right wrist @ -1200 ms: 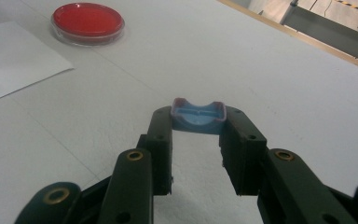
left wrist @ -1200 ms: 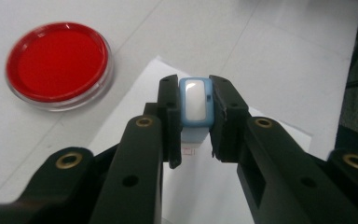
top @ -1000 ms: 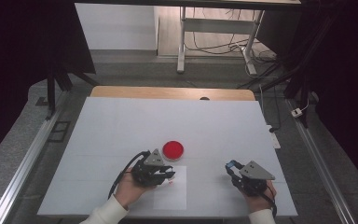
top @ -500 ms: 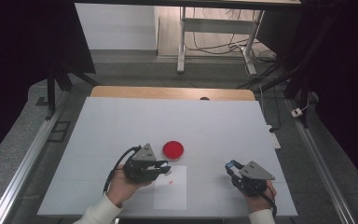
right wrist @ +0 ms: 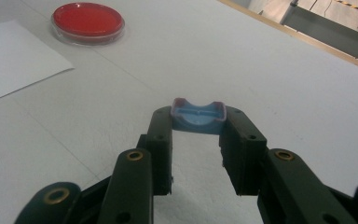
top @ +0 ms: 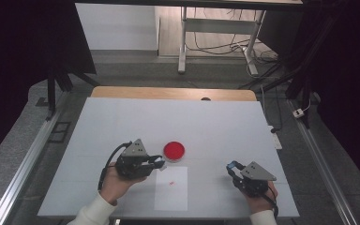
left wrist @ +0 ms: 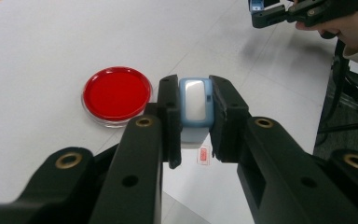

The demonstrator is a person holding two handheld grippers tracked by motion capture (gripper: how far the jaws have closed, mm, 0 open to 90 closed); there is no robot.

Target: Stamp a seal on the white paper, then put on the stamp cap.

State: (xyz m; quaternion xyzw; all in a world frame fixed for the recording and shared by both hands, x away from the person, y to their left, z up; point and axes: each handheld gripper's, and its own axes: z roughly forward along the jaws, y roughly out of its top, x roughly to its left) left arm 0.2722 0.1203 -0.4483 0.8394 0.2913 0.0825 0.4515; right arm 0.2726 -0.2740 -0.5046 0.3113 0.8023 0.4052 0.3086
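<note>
Since a second ago, my left gripper (top: 158, 161) has slid left and back from the red dish (top: 174, 150), uncovering more of the paper sheet (top: 171, 188); the right gripper (top: 233, 166) has kept its place. Between the left jaws I hold one pale blue stamp-like block (left wrist: 195, 107), clamped on both sides. My right jaws are closed on one blue cap (right wrist: 198, 116), pinched at their tips. Outward from there, one round red dish sits at centre of the high view, just right of the left jaws. One white sheet lies below it, bearing one small red mark (top: 171, 182). Both rest on the white table (top: 225, 126).
</note>
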